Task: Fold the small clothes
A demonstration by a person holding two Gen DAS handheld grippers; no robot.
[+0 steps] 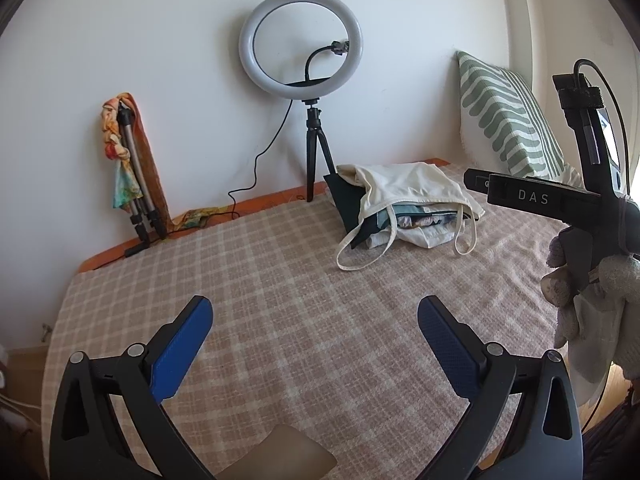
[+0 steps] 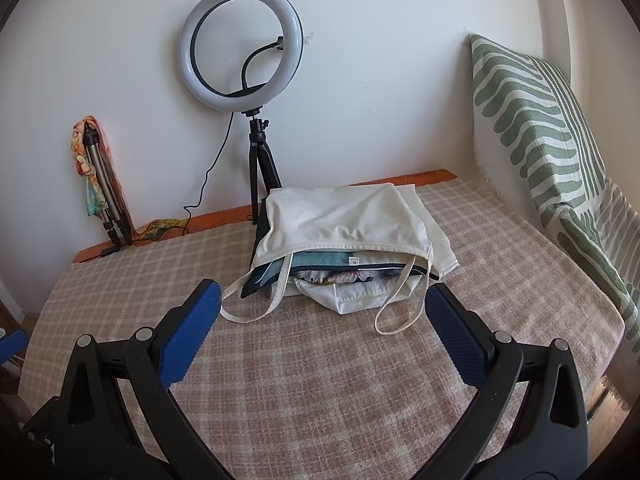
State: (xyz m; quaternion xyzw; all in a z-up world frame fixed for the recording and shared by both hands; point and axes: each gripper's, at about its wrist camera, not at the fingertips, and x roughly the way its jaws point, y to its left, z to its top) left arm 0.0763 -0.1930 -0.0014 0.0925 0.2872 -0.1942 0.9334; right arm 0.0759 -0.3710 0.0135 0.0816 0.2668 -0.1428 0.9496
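A cream tote bag [image 2: 344, 216] lies on its side on the checked bed cover [image 2: 320, 380], its mouth toward me, with folded small clothes [image 2: 348, 280] showing inside: teal, floral and white pieces. Its straps trail on the cover. My right gripper [image 2: 322, 300] is open and empty, just in front of the bag's mouth. My left gripper [image 1: 314, 312] is open and empty over bare cover, well short and left of the bag [image 1: 404, 196]. The right gripper's body and gloved hand [image 1: 592, 280] show at the right edge of the left wrist view.
A ring light on a black tripod [image 2: 240, 48] stands at the wall behind the bag. A folded tripod wrapped in a colourful scarf [image 2: 100, 176] leans at the back left. A green-striped pillow [image 2: 536, 120] stands at the right. The bed's edges drop off left and right.
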